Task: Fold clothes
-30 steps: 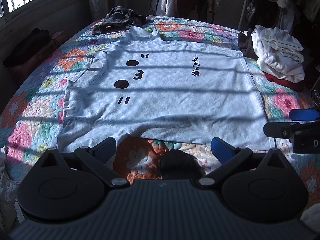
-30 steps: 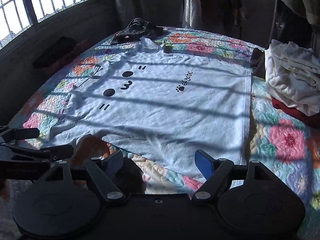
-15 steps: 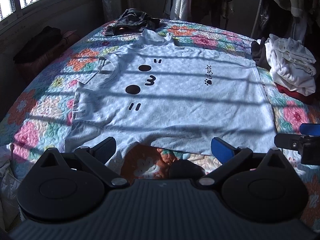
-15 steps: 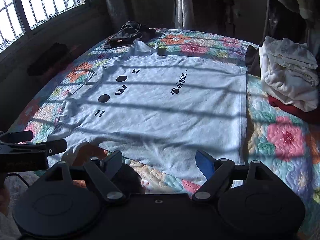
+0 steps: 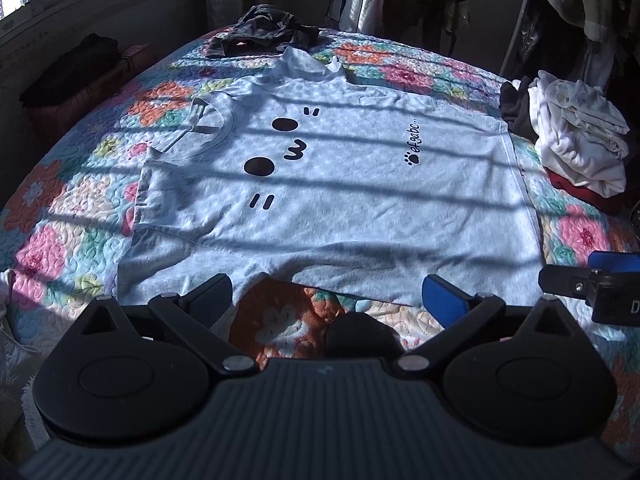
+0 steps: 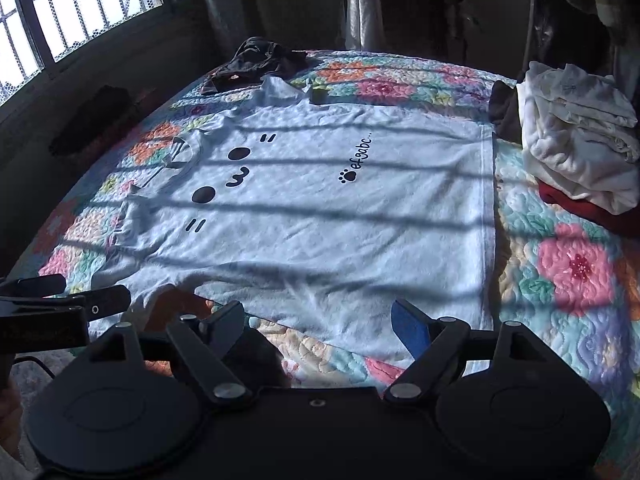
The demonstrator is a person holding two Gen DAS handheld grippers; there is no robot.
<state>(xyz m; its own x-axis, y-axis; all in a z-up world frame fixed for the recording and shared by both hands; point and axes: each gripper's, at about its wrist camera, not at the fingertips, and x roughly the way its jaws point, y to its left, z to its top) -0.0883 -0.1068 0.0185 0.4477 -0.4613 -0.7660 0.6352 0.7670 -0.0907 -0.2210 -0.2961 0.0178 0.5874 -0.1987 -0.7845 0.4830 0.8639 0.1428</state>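
Both tools, left tool (image 5: 326, 294) and right tool (image 6: 320, 322), gape apart just before the flat pale-blue cotton T-shirt (image 5: 340, 200) on the floral quilted bed (image 5: 60, 208)

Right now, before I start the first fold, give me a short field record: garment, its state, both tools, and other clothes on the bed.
garment: white T-shirt, cat-face print up
state: spread flat on floral quilt, unfolded
left tool: open, near sleeve edge, holding nothing
right tool: open, near hem side, holding nothing
other clothes: folded white pile on the right; dark garment at the far end
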